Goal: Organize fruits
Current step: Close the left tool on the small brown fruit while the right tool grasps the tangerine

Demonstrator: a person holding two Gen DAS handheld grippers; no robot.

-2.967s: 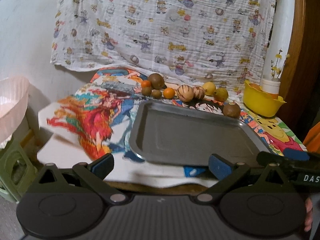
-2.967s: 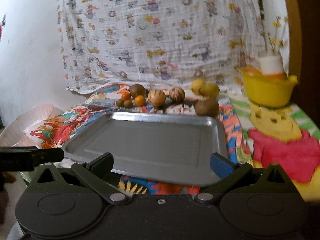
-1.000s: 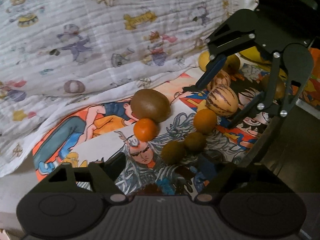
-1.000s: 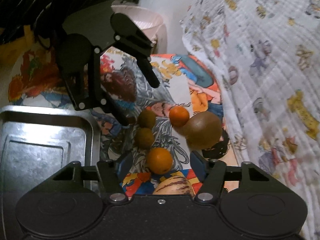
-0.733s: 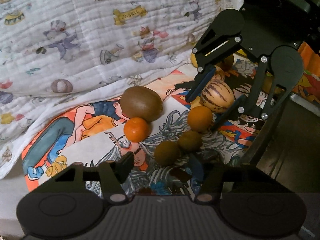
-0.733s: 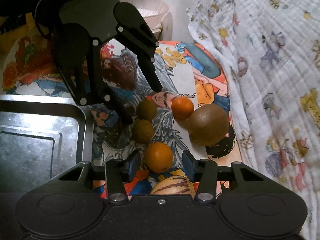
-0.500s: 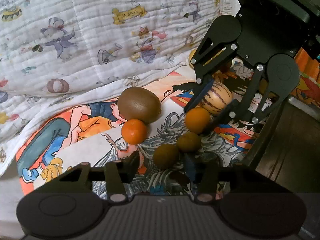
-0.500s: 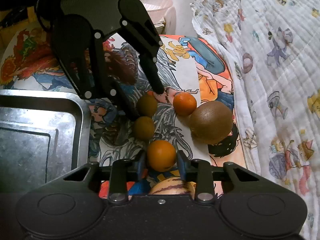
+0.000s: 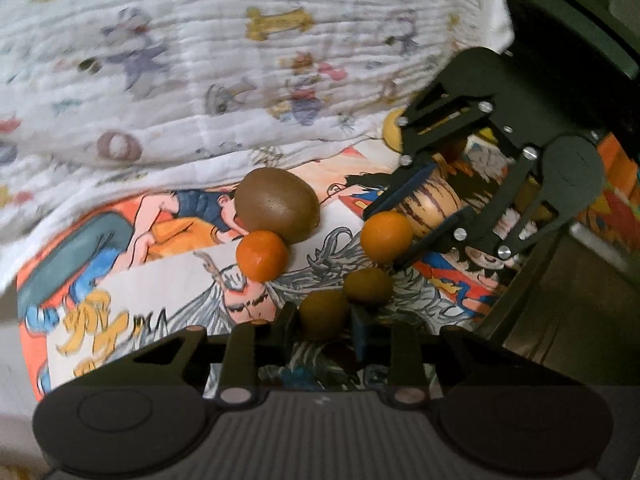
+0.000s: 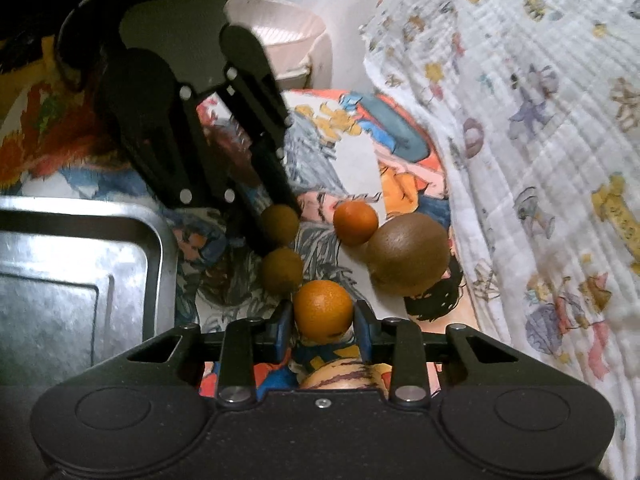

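My left gripper (image 9: 323,316) is shut on a small brown fruit (image 9: 322,312) on the cartoon cloth; it also shows in the right wrist view (image 10: 279,218). My right gripper (image 10: 322,318) is shut on an orange (image 10: 323,310), also seen in the left wrist view (image 9: 386,237). A second small brown fruit (image 9: 368,286) (image 10: 281,270) lies between the two. A smaller orange (image 9: 262,255) (image 10: 355,222) touches a big kiwi (image 9: 277,207) (image 10: 407,253). A striped melon fruit (image 9: 430,208) (image 10: 340,376) lies under my right gripper.
A metal tray (image 10: 80,280) lies at the left in the right wrist view. A printed white cloth (image 9: 200,60) hangs behind the fruits. A pink basin (image 10: 280,32) stands off the table's far end. A yellow fruit (image 9: 392,132) sits behind my right gripper.
Both grippers have moved in from the tray's front to the fruit row and closed: the left on the small brown fruit, the right on the orange.
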